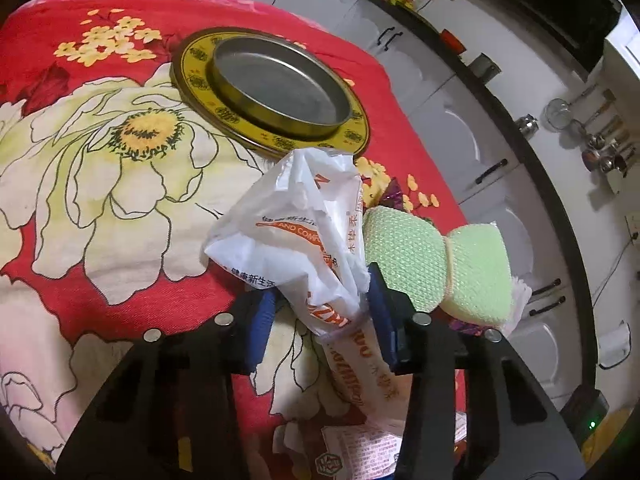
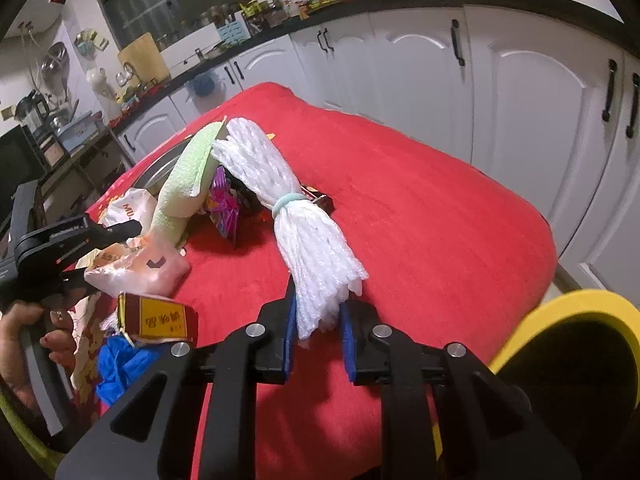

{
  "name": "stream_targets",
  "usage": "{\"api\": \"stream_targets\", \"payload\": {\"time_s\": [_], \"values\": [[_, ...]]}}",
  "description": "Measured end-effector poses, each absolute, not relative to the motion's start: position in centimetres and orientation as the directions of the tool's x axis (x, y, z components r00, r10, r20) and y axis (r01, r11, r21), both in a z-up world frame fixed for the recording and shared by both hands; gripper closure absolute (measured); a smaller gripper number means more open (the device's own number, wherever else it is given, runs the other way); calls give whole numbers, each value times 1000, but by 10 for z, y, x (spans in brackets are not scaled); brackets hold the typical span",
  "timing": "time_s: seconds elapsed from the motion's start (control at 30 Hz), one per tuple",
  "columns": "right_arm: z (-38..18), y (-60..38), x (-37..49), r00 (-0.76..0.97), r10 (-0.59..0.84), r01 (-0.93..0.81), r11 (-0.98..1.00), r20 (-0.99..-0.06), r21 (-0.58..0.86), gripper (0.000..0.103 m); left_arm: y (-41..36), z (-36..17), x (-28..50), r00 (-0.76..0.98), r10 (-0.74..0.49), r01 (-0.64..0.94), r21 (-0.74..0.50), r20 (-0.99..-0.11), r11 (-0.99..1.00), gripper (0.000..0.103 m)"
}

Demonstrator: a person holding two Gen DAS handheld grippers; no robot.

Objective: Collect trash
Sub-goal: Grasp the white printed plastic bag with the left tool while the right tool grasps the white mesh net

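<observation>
Two claws, each closed on one item over the red floral-cloth bench. Our left claw pinches a crumpled white orange-printed plastic wrapper; our right claw grips the near end of a white foam-net bundle, whose long axis runs straight away from it. Yellow-rimmed bin lies nearest the right claw, mostly cut off.

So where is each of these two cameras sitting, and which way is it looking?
Left wrist: on the left gripper, looking down its fingers at a white plastic bag and a round tin.
Right wrist: on the right gripper, facing a white foam net bundle; a hand shows.
Shared: green foam sheet, red cloth.
</observation>
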State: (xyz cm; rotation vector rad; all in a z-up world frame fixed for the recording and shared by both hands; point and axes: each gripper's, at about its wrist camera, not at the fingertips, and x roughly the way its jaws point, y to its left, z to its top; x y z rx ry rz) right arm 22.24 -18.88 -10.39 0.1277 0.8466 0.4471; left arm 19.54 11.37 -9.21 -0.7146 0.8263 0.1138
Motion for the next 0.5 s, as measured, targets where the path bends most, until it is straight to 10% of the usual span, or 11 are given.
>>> {"api": "stream_targets", "payload": {"time_s": [0.5], "values": [[-88, -207, 188, 610, 435, -320, 900, -662, 296, 86, 132, -44, 152, 821, -92, -302, -565, -563, 768, 77]]}}
